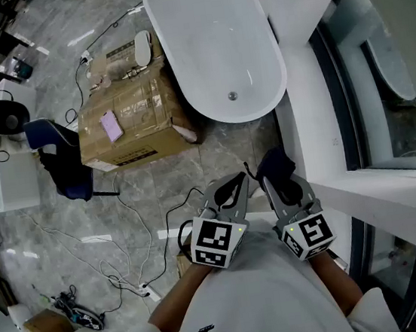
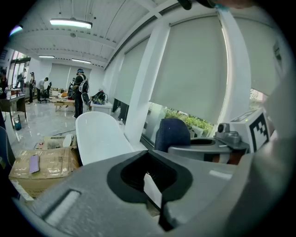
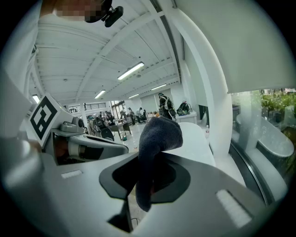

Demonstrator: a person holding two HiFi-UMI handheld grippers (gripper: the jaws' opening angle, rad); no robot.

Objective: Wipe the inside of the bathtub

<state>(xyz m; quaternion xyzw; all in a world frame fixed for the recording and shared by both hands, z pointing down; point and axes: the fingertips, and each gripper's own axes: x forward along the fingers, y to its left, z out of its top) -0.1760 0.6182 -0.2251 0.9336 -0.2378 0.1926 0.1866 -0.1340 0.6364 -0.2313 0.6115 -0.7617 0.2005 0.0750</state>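
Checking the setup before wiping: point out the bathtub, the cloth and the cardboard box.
bathtub [image 1: 207, 40]: head view, bare inner floor of the tub.
cloth [image 3: 159, 132]: right gripper view, bunched upper fold.
cardboard box [image 1: 151, 108]: head view, top face.

Open-plan lab: desks [image 2: 63, 103], cables [image 1: 124, 204], carton [image 1: 145, 120].

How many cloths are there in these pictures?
1. The dark cloth is clamped in the right gripper, in front of the person. Others may be hidden.
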